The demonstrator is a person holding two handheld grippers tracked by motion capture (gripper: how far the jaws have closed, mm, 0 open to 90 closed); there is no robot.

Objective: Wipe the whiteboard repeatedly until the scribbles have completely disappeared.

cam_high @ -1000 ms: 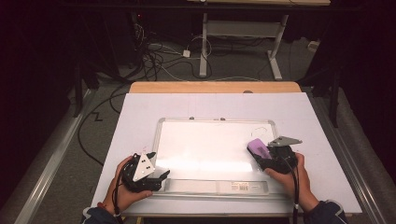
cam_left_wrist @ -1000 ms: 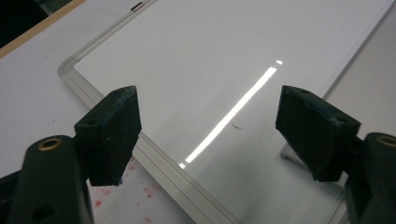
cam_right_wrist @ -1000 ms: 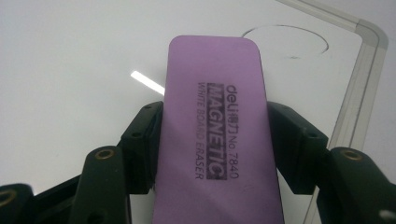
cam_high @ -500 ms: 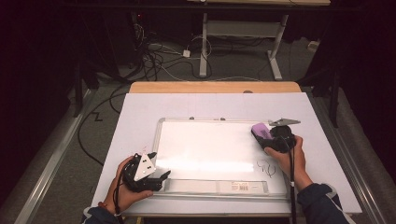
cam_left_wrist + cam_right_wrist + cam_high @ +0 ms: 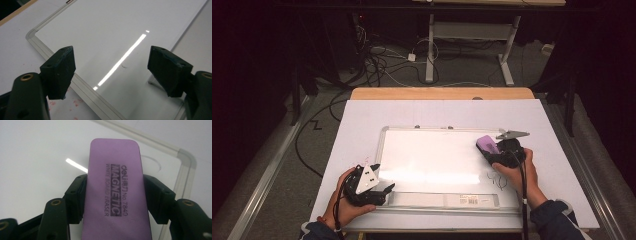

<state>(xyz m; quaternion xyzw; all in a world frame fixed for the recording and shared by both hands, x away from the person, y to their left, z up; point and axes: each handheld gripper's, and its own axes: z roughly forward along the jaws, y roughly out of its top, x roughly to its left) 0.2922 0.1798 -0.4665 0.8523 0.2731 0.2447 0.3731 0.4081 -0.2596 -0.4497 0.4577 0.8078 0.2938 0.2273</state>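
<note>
A whiteboard (image 5: 437, 160) lies flat on the white table cover. My right gripper (image 5: 491, 151) is near the board's far right corner, shut on a purple magnetic eraser (image 5: 486, 144). In the right gripper view the eraser (image 5: 115, 157) sits flat on the board between the jaws of my right gripper (image 5: 115, 195), with a faint curved line (image 5: 152, 161) just beyond it. A black scribble (image 5: 497, 179) marks the board below that hand. My left gripper (image 5: 384, 190) rests at the board's near left corner. In its own view my left gripper (image 5: 112, 72) stands open over the bare whiteboard (image 5: 105, 30).
The white table cover (image 5: 362, 125) runs around the board, with a wooden edge (image 5: 442, 93) at the far side. A barcode label (image 5: 469, 200) sits on the board's near ledge. Cables (image 5: 382, 60) and desk legs (image 5: 507, 55) are on the floor beyond.
My right gripper has carried the eraser away from the person toward the board's far right corner, which uncovers the black scribble. The left gripper has stayed where it was.
</note>
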